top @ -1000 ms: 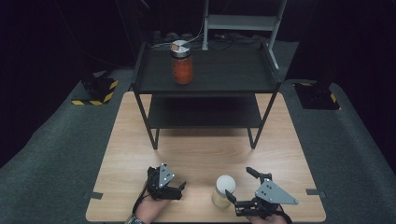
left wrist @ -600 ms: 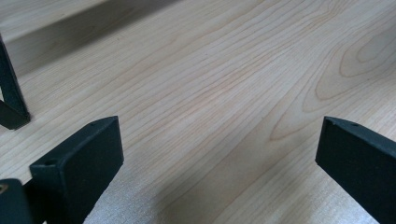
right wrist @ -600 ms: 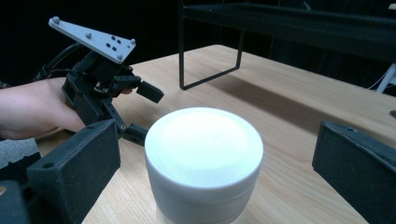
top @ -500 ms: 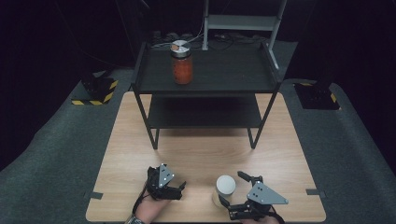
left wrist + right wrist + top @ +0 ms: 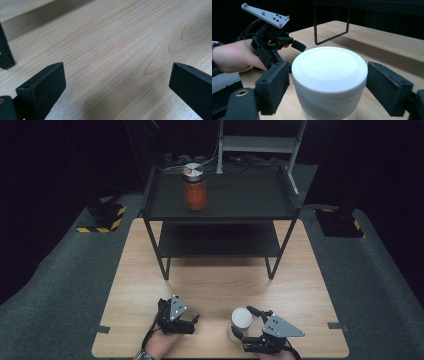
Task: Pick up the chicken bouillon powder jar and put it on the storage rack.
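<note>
floor: grey carpet (image 5: 60, 285) | table: light wood (image 5: 215, 285) | shelf: black, two-tier (image 5: 220, 215) | surroundings: dark

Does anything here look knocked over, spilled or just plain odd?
Nothing stands out. The white-lidded jar stands upright on the wooden table between the right gripper jaws, which have just been closing on it. The orange jar stands upright on the black shelf. No spills show.
</note>
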The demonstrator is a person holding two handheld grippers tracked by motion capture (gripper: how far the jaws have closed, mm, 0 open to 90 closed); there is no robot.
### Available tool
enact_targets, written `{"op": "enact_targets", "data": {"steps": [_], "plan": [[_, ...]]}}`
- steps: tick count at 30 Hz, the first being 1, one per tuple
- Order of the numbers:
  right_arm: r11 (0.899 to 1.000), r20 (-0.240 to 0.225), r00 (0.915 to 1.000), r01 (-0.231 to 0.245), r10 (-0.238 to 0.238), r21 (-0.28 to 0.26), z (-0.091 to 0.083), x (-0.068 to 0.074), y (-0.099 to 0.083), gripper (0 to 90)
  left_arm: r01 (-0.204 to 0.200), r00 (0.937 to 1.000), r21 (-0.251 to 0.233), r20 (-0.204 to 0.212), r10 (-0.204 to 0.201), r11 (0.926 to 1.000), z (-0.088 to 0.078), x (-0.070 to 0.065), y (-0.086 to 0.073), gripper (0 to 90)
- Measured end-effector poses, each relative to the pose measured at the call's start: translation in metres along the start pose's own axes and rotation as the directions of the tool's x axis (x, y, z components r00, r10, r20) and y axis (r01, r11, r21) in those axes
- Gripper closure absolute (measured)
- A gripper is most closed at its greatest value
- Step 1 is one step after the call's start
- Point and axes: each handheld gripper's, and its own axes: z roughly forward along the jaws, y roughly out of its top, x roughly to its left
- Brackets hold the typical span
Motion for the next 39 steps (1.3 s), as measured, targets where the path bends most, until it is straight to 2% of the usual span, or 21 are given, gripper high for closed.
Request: {"op": "enact_targets", "data": {"steps": [9, 24, 29, 39], "plan": [[1.0, -0.021, 0.9997, -0.01, 0.01, 0.002, 0.001, -0.005, -0.004, 31.4, 0.0, 1.0, 0.002, 0.002, 0.0, 1.0, 0.0, 0.001, 0.0, 1.1], [1.0, -0.013, 0.9999, -0.006, 0.006, 0.005, 0.001, -0.004, -0.002, 32.8, 0.003, 1.0, -0.001, 0.002, -0.003, 1.0, 0.0, 0.001, 0.0, 1.1], [1.0, 0.003, 1.0, -0.008, 0.008, -0.019, -0.003, -0.004, -0.002, 32.9, 0.006, 1.0, -0.001, 0.003, -0.006, 1.0, 0.0, 0.001, 0.0, 1.1], [0.998, 0.067, 0.9975, -0.018, 0.023, -0.064, -0.018, -0.01, 0.002, 32.9, -0.007, 0.9999, 0.004, 0.008, 0.007, 1.0, 0.0, 0.001, 0.001, 1.1]]}}
